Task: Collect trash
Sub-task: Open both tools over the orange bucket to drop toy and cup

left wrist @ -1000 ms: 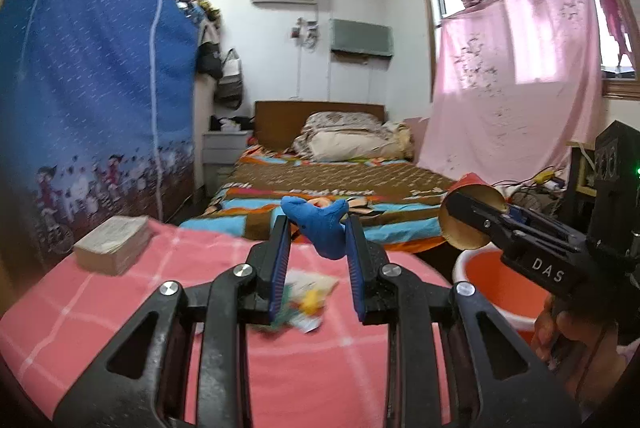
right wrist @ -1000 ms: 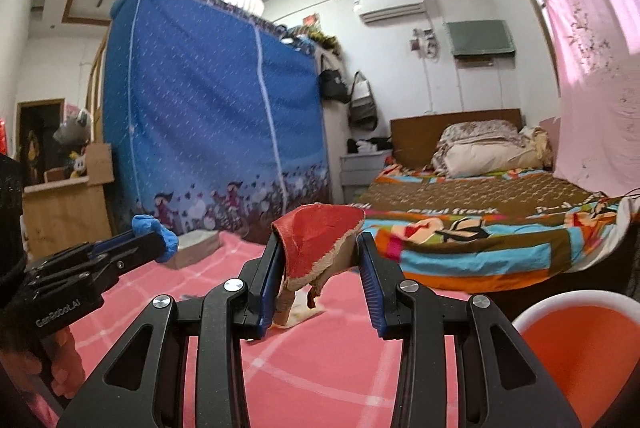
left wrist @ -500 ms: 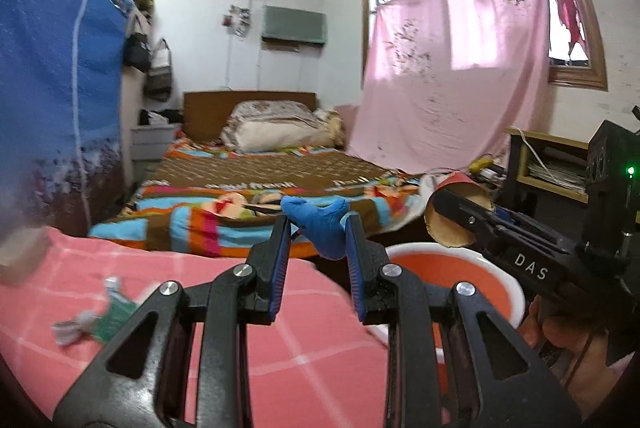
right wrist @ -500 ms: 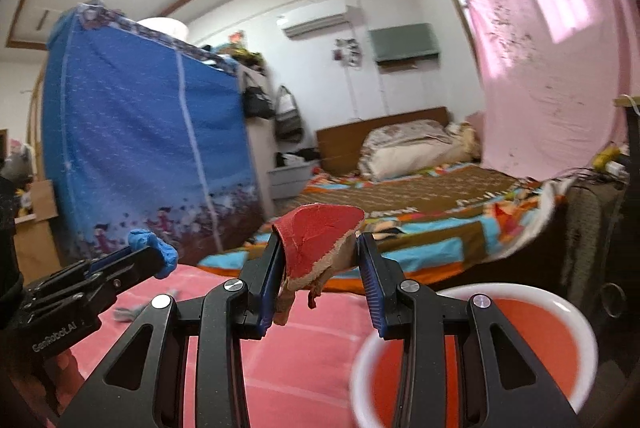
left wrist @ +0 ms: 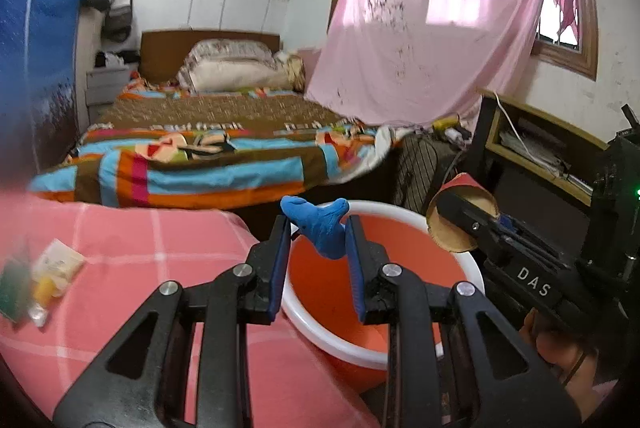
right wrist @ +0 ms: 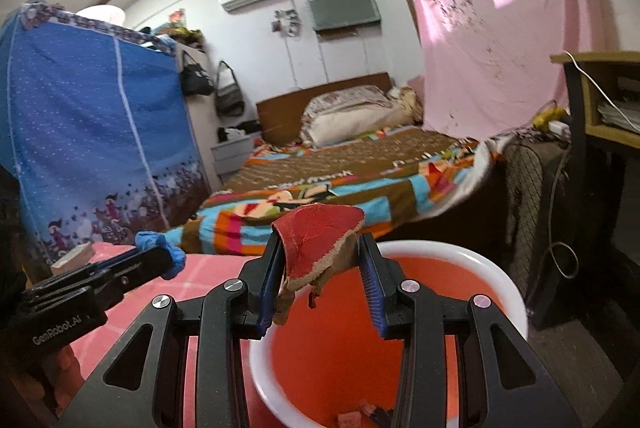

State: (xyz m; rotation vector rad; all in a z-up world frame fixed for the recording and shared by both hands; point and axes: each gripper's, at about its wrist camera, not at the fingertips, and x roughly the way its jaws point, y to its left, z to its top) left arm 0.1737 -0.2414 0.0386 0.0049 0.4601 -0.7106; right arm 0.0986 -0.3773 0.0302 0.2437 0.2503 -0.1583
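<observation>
**Holding two pieces of trash above the orange basin**

Item 1. Left gripper (left wrist: 318, 228): jaws partly closed, pads pressed on a crumpled blue scrap (left wrist: 320, 224), which sticks up past the fingertips. It hangs over the near rim of the basin; the right wrist view shows the same scrap at the tip of that tool (right wrist: 160, 252).

Item 2. Right gripper (right wrist: 320, 260): jaws partly closed on a crushed red paper cup (right wrist: 320, 244) (red outside, brown card inside, torn edge hanging down). In the left wrist view the cup's open mouth (left wrist: 460, 224) faces the camera, just over the far right of the rim. A hand (left wrist: 560, 348) grips the tool from below.

Item 3. Orange basin with white rim (left wrist: 384, 356): standing below both grippers, beside the edge of the pink checked cloth (left wrist: 140, 228). A few small bits lie at its bottom in the right wrist view (right wrist: 352, 418); what they are cannot be told.

Item 4. Wrappers (left wrist: 44, 276): yellow, white and green, blurred, lying on the cloth at far left, well apart from the basin.

Item 5. Surroundings: bed with striped blanket (left wrist: 192, 156), pink curtain (left wrist: 420, 40), blue fabric wardrobe (right wrist: 88, 128).
</observation>
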